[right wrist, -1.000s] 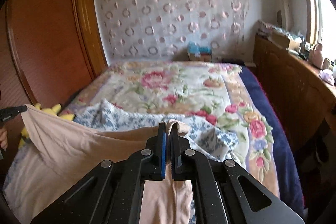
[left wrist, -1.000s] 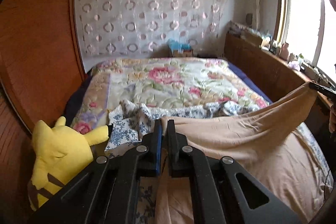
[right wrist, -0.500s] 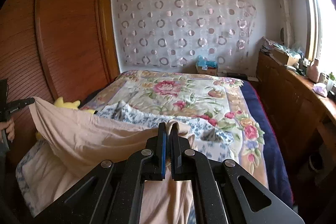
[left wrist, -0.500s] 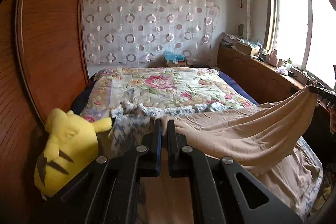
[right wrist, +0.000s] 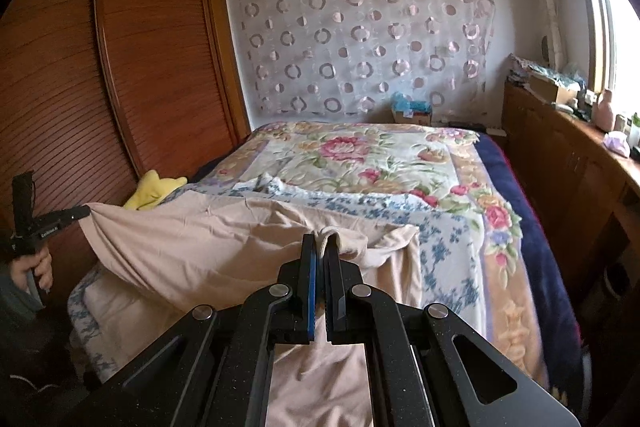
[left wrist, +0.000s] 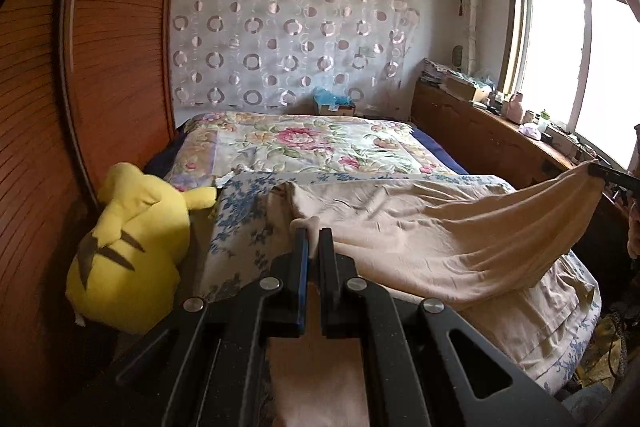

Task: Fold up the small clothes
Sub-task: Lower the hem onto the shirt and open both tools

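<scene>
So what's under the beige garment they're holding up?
Under the beige garment, a blue-floral sheet shows at its edges, over the bed; whatever lies beneath its middle is covered.

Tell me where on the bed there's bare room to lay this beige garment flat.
The floral quilt is bare between the blue-flowered sheet and the box by the curtain. Nearer in it is crowded: the beige garment hangs from the left hand-held gripper and right hand-held gripper over that sheet, with the yellow plush at the wardrobe.
</scene>
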`<state>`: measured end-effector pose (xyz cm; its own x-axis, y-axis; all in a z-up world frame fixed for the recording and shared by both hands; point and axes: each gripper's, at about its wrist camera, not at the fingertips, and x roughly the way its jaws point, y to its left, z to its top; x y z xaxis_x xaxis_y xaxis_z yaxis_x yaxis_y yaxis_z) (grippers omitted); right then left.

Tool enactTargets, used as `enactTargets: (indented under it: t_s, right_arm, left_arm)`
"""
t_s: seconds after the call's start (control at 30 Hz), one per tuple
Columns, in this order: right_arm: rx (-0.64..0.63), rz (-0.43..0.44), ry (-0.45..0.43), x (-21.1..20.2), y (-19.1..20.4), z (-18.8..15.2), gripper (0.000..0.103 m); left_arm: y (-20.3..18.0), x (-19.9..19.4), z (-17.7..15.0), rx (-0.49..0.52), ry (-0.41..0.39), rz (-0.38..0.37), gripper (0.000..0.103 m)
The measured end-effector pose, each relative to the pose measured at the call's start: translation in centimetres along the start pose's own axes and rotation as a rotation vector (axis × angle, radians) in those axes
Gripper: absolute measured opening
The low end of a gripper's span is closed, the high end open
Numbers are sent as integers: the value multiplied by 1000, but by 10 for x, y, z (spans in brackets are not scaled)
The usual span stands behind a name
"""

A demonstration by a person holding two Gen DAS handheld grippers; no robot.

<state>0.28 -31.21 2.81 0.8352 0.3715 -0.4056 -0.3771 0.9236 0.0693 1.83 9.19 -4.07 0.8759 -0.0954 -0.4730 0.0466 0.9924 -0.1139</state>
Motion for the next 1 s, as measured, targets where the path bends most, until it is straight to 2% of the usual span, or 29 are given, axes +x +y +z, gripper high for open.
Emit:
enactTargets:
  t_s: [0.17,0.37,0.53,0.7,0.77,0.8,0.83,0.87,0.9,0.93,1.0]
  right_arm:
    - [47,-2,-2,-15,-16,-8,3]
    - [136,-29,53,-38,-37,-49,3]
    - [187,-59,170,-19,-47,-92,3]
    - [178,-79,205,-4,-46,-86,3]
    - [148,-92,205,-4,-38,-79,3]
    - [128,-104,204,-5,-33,-81,3]
    - [103,-117,203,-6,-29,-77,7]
    - [70,-141,201,-8,-25,-72,10]
    - [49,-156,196,-12,-20,-74,19]
    - [38,-170,189,-14,-18,-71,34]
    - [20,-196,166,-16,-14,-74,47]
  left_arm:
    - [8,-8,-17,-18,27,20,5]
    - [14,-5,-47,-37,77,38,5]
    - [10,7,-68,-18,143,52,5]
    - [6,12,-74,-5,172,69,6]
    - [5,12,-75,-4,173,75,12]
    - [5,13,-76,-4,172,76,22]
    - [5,13,-76,-2,174,81,38]
    - [6,13,-77,-2,172,83,42]
    - [6,13,-77,-3,171,78,43]
    - [7,13,-77,-6,176,70,46]
    - [8,15,-78,-10,183,66,57]
